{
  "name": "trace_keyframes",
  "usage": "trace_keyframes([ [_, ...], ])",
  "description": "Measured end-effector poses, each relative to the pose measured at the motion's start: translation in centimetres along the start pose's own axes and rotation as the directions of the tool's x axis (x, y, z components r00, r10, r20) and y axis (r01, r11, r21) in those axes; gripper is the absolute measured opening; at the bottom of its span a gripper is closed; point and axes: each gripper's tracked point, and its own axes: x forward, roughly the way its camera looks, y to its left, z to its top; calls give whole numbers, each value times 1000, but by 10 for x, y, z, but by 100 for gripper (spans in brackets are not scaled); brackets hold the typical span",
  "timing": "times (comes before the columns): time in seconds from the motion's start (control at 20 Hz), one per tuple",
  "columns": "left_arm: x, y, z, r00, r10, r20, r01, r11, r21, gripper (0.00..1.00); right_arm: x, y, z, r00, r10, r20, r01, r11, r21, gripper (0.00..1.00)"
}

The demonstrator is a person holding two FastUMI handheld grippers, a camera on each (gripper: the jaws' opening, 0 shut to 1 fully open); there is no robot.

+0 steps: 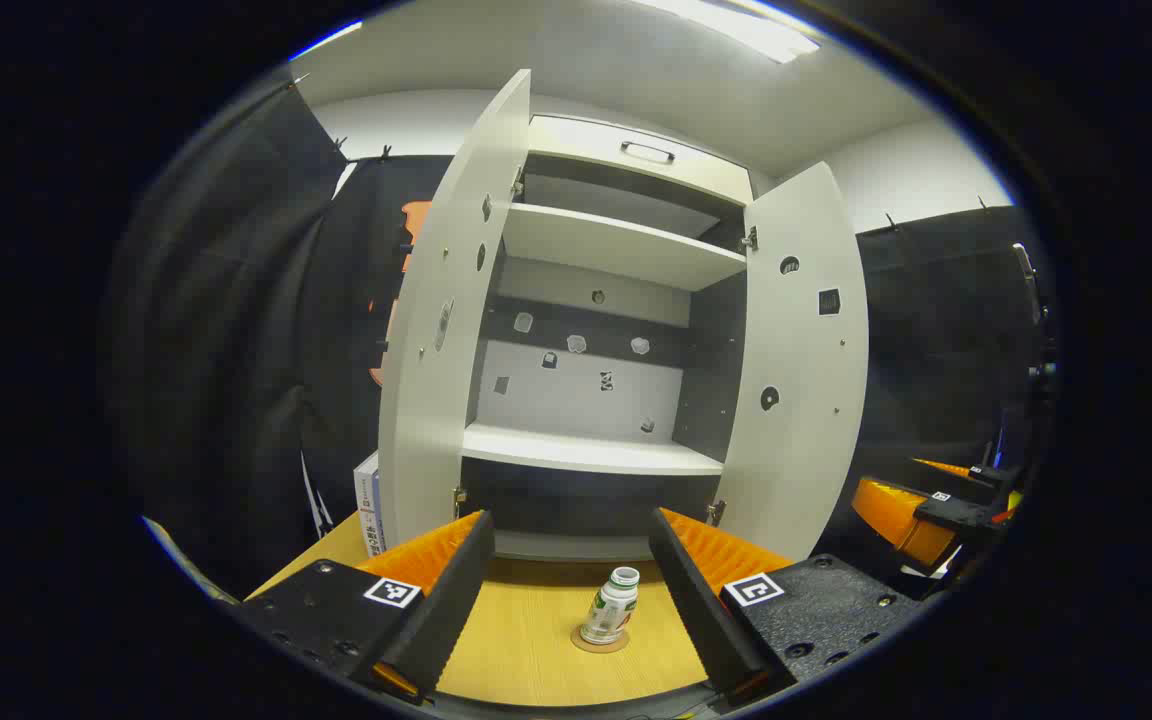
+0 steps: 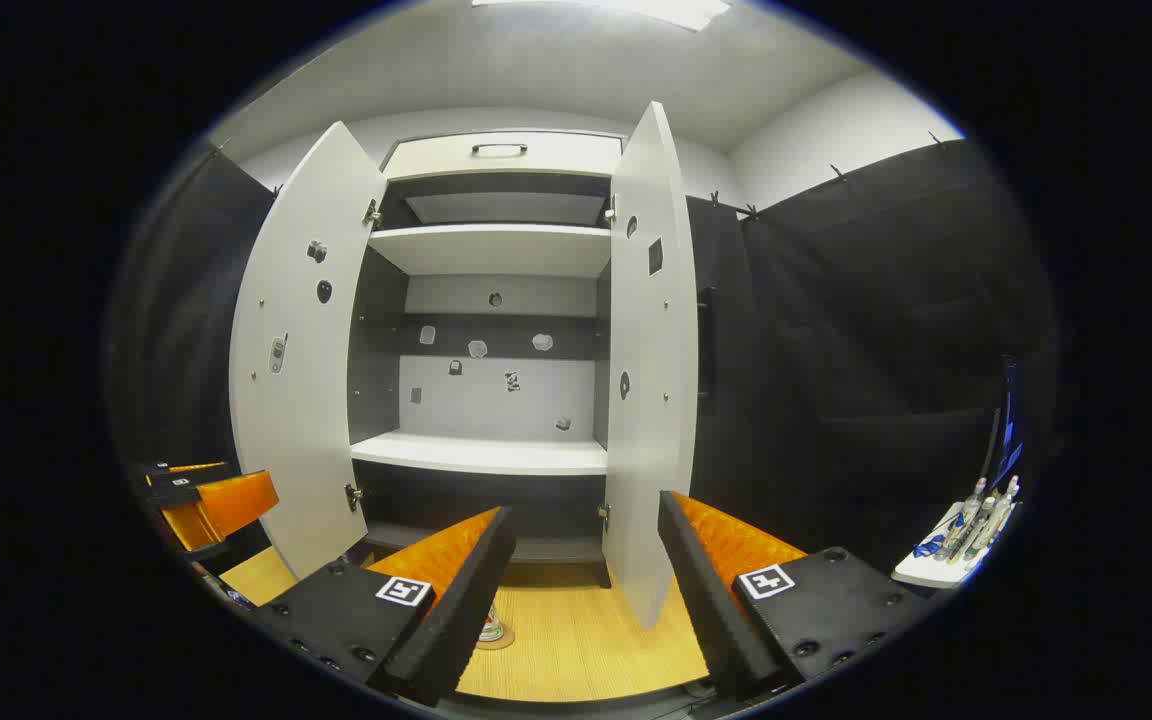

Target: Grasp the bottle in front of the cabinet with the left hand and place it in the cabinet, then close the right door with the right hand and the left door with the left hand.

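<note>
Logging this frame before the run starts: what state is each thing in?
Bottle: upright on a round coaster, cap on, ungrasped.
Left door: open.
Right door: open.
Top drawer: shut.
Left claw: open, bottle between its fingers, not touched.
Right claw: open, empty.

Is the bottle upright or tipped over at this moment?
Upright. The bottle stands cap-up on a round coaster on the table, between the open left gripper fingers, untouched.

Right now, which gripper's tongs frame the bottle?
The left gripper: the small white-capped bottle stands between its open tongs, untouched. The right gripper sits beside it.
</note>
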Motion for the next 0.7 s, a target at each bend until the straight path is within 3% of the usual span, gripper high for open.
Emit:
trace_keyframes([
  [0.7, 7, 4, 10, 1000, 4, 13, -4, 1000, 10, 95, 8, 3, 1, 1000, 2, -1, -2, 1000, -16, 96],
])
